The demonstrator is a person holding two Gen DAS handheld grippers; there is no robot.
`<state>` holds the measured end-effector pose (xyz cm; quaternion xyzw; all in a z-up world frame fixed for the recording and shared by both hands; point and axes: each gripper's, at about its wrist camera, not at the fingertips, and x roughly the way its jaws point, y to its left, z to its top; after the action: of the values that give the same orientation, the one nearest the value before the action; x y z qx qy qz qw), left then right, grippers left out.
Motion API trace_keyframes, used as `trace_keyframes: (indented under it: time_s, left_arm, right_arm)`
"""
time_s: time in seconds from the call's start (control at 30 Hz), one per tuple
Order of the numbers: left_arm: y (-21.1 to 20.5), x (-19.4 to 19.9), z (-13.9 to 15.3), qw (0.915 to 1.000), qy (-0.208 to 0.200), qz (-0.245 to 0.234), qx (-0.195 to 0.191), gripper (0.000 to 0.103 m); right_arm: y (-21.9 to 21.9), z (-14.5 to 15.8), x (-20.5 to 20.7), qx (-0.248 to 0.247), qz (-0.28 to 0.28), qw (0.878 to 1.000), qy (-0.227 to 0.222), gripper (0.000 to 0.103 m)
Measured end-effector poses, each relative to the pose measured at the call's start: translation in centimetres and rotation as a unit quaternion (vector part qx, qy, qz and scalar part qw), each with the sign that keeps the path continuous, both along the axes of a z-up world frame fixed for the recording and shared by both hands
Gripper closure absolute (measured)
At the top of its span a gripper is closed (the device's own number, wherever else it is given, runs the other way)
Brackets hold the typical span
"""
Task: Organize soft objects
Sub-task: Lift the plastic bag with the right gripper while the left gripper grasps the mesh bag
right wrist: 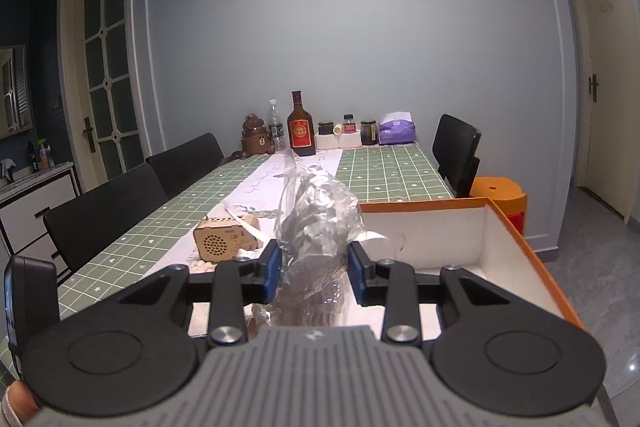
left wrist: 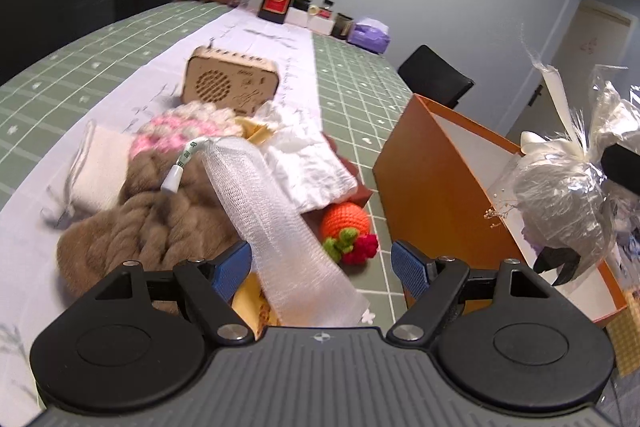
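The right gripper point(right wrist: 313, 271) is clamped on a cellophane-wrapped bundle point(left wrist: 560, 195), held above the orange box point(left wrist: 432, 163). Risk: the slick wrap may slide between the pads, or the bundle may catch the box wall and fall outside. The left gripper point(left wrist: 322, 263) hovers low over the table, fingers apart and holding nothing, with a white mesh pouch point(left wrist: 280, 219) lying between them.
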<state>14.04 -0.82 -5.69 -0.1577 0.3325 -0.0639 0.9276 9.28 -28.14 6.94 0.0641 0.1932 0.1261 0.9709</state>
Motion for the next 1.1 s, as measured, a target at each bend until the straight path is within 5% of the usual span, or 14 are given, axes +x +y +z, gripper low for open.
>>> trace_keyframes:
  time_s: [0.23,0.47,0.73,0.93,1.1]
  left_arm:
    - [-0.1,2.3,-0.8,0.9986,0.037,0.003,-0.037,0.03]
    - [-1.5,0.9,0.5,0.9979,0.057,-0.001,0.031,0.033]
    - [-1.7,1.4,0.3,0.9975,0.063,-0.028,0.016,0.036]
    - [-1.5,2.3,0.7,0.9999,0.008,-0.008,-0.009,0.035]
    - [-1.9,4.2,-1.2,0.9987,0.047,0.022,0.004,0.039]
  right_arm:
    - [-1.3,-0.1,2.0,0.006,-0.014,1.0,0.027,0.068]
    - [-2.4,-0.6,3.3,-0.001,-0.031,0.999,0.042,0.068]
    - [-2.7,-1.4,3.9,-0.004,-0.036,0.998,0.054,0.068]
    - [-2.9,-1.5,4.0,-0.006,-0.047,0.997,0.058,0.067]
    - [-3.1,-1.5,3.8,-0.005,-0.054,0.997,0.054,0.067]
